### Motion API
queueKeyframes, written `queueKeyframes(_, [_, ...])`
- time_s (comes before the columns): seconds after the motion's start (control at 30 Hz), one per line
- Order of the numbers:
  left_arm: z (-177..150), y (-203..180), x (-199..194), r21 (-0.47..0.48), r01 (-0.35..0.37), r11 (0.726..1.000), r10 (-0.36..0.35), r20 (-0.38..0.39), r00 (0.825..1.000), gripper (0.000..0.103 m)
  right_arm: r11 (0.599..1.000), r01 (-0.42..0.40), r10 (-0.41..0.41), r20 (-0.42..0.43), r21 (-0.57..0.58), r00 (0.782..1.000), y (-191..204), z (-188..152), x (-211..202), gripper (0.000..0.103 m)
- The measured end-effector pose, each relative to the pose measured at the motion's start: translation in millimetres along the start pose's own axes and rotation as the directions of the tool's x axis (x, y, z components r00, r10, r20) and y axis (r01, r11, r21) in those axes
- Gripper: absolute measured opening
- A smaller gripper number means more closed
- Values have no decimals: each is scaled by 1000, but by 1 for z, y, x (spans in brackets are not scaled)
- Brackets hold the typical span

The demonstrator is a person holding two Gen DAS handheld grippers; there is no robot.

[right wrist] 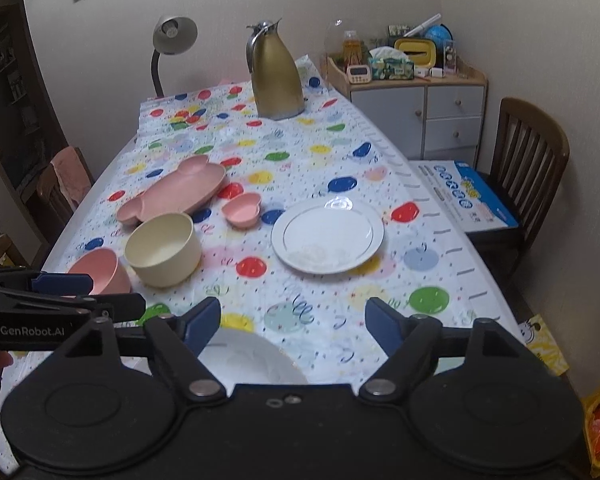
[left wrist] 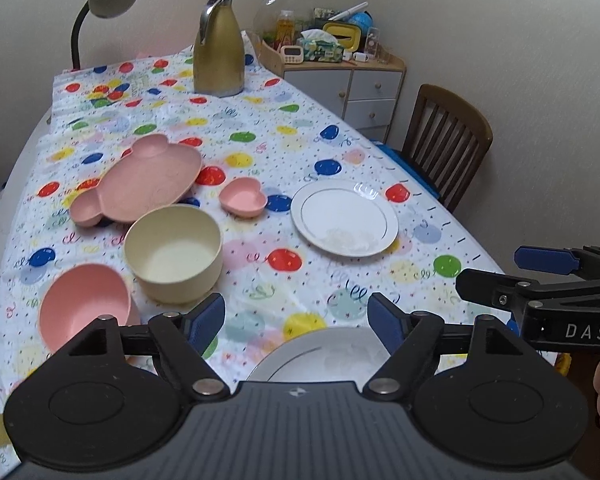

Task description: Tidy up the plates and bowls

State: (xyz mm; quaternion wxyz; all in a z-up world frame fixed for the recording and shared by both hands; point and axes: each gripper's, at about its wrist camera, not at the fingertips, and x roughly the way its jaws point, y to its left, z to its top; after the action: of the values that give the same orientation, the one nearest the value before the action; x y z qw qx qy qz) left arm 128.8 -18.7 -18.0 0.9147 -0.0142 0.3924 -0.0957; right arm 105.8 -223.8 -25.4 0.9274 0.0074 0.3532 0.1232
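**Both jaws wide open over near plate, nothing held**

Left gripper (left wrist: 296, 320): jaws spread wide, blue pads apart, nothing between them. It hovers above the near white round ceramic plate (left wrist: 320, 354), which lies flat at the near edge of the surface (left wrist: 260, 136) under a balloon-print plastic cloth; the plate is partly hidden by the gripper body. No pad touches the plate.

Right gripper (right wrist: 294, 320): jaws also wide open, empty. Same near plate shows below its left pad in the right wrist view, pads clear of it. Each gripper appears at the side of the other's view, so the two are close together.

Other tableware, all on the surface:
- second white round plate with thin dark ring (left wrist: 344, 218), right of centre, flat, some whitish smear near its front rim.
- cream round deep bowl (left wrist: 174, 254), upright, centre-left.
- pink round bowl (left wrist: 82, 308), near left, tilted, just beside the cream bowl.
- pink bear-shaped divided plate (left wrist: 140, 182), behind the cream bowl, one edge looks raised.
- small pink heart-shaped dish (left wrist: 243, 202), between the bear plate and the ringed plate.

Far end: gold metal thermos jug (left wrist: 218, 46), grey gooseneck desk lamp (left wrist: 104, 0). Off the surface: white drawer cabinet with clutter (left wrist: 360, 88), brown wooden chair (left wrist: 448, 140).
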Motion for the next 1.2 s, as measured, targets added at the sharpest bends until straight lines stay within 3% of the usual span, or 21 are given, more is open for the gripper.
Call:
queueKeyframes(0.23, [17, -10, 25, -9, -16, 1000, 16, 11, 1000, 81, 1000, 4, -2, 46, -30, 999, -14, 15, 11, 101])
queueKeyframes(0.43, [34, -20, 60, -35, -40, 999, 39, -10, 999, 81, 998, -11, 15, 66, -57, 998, -34, 31, 32, 102])
queueKeyframes(0.67, [55, -24, 111, -94, -49, 994, 43, -67, 997, 81, 997, -23, 24, 11, -71, 1000, -67, 56, 80, 102])
queueKeyframes(0.97, [68, -14, 166, -167, -73, 983, 48, -152, 987, 81, 994, -50, 39, -103, -97, 994, -96, 78, 152, 96])
queueKeyframes(1.2, [72, -10, 196, -186, -103, 977, 69, -182, 981, 81, 992, -104, 91, -176, -66, 980, -110, 89, 194, 78])
